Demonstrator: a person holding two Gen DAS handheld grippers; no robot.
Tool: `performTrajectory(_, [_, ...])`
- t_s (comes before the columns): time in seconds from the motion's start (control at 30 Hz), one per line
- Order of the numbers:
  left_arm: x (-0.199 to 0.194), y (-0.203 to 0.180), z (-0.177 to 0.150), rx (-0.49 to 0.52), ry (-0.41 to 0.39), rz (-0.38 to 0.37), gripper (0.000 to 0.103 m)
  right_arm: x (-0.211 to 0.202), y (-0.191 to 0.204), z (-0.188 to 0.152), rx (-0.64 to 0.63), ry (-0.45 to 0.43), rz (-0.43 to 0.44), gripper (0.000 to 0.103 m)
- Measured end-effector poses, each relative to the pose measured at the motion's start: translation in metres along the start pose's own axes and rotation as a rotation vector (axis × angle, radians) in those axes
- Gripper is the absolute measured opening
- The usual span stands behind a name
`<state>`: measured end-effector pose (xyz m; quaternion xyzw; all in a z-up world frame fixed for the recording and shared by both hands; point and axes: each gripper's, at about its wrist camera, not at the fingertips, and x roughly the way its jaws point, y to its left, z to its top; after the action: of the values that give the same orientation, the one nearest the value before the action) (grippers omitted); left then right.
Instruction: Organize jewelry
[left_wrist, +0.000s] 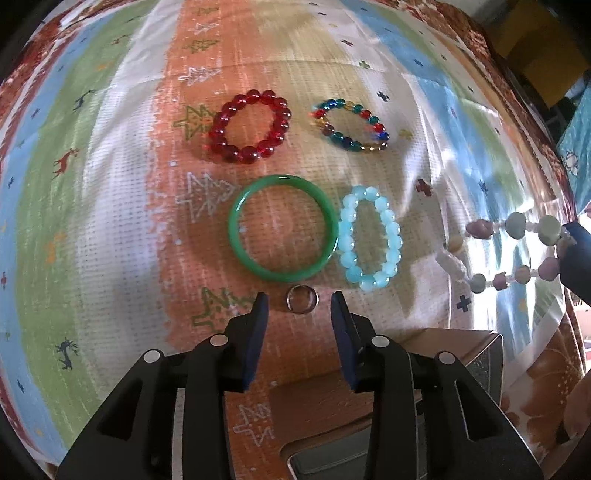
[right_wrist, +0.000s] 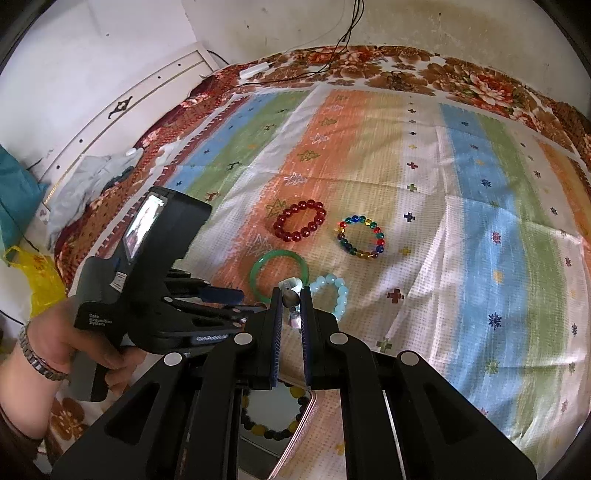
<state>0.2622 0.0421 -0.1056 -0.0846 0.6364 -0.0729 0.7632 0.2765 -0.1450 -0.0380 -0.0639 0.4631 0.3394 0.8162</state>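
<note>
On the striped cloth (left_wrist: 110, 184) lie a red bead bracelet (left_wrist: 221, 122), a multicolour bead bracelet (left_wrist: 328, 107), a green bangle (left_wrist: 236, 236) and a pale blue bead bracelet (left_wrist: 351, 258). A small silver ring (left_wrist: 314, 297) lies flat on the cloth just off the tips of my left gripper (left_wrist: 299, 297). That gripper is open and its pads stand clear of the ring. My right gripper (right_wrist: 291, 293) is shut on a pastel stone bracelet (right_wrist: 291, 284). In the left wrist view, the pastel stone bracelet (left_wrist: 515, 223) hangs from one dark finger (left_wrist: 578, 258) at the right edge.
An open tin (right_wrist: 310, 410) below my right gripper holds a dark and yellow bead bracelet (right_wrist: 273, 432). A hand (right_wrist: 55, 354) holds the left gripper's body (right_wrist: 155, 258). Floral bedding (right_wrist: 461, 77), cables (right_wrist: 332, 55) and a yellow bag (right_wrist: 37, 273) border the cloth.
</note>
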Motion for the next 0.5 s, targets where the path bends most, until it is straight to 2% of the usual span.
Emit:
performTrajectory(0.4, [0.015,-0.006,0.007,0.023,0.045,0.03,0.036,0.004,-0.003,0.0,0.012,0.007,0.001,0.01])
performTrajectory(0.5, [0.019,-0.01,0.007,0.035,0.051,0.058,0.033,0.005,-0.003,0.0,0.014,0.01,0.0,0.01])
